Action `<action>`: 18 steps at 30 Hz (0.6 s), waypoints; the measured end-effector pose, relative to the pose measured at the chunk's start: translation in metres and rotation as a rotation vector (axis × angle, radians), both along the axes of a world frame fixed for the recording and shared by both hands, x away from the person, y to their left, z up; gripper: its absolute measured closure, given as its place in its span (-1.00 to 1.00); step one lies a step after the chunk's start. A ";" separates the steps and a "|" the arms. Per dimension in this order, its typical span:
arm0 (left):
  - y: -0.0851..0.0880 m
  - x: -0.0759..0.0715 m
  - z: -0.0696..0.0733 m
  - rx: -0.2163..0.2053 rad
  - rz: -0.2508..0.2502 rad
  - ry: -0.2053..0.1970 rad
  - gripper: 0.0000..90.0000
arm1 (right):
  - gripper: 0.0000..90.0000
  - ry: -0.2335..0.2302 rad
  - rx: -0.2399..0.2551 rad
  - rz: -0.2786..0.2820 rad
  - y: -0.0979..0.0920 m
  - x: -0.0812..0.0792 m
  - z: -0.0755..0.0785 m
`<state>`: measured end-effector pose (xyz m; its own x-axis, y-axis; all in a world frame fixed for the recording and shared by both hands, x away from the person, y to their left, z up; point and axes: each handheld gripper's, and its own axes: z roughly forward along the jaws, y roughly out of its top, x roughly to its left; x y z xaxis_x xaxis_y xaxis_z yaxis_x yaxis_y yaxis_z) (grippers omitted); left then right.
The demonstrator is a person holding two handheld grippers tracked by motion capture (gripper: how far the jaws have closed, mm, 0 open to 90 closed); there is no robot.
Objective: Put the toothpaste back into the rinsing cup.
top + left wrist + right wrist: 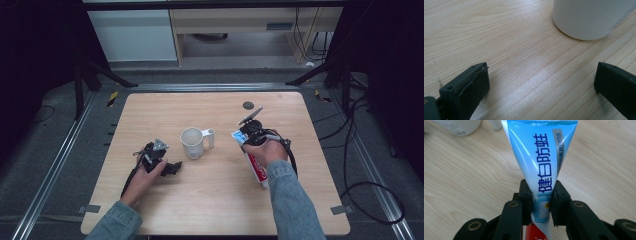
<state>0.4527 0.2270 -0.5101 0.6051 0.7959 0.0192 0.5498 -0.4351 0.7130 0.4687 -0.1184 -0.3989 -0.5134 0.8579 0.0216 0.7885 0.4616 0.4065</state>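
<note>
A: Right hand-held gripper (541,202): what is its state, and where is the work?

B: Its jaws are pinched on the toothpaste tube (541,157), near the tube's red end. In the high view the tube (256,165) lies under the right hand (266,150), at about four o'clock from the mug (192,142). The grasp looks made; carrying the tube, probably to the mug, is judged still to come.

A: And the left hand-held gripper (541,87)?

B: Jaws spread, nothing between them, low over the table (499,37), with the mug (591,17) at about one o'clock ahead.

A: Counts?

B: Two hand-held grippers, one tube, one mug, and one small white upright piece (211,137) at the mug's three o'clock, whose identity is unclear.
</note>
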 end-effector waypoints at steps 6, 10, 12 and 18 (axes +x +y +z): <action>0.000 0.000 0.000 0.000 0.000 0.000 -1.00 | 0.63 -0.038 0.022 -0.007 -0.007 -0.001 0.015; 0.000 0.000 0.000 0.000 0.000 0.000 -1.00 | 0.63 -0.055 0.034 -0.011 -0.009 -0.002 0.021; 0.000 0.000 0.000 0.001 0.001 0.000 -1.00 | 0.63 -0.074 0.048 -0.018 -0.010 -0.003 0.024; 0.000 0.000 0.000 0.001 0.001 0.000 -1.00 | 0.63 -0.126 0.085 -0.014 -0.009 -0.005 0.028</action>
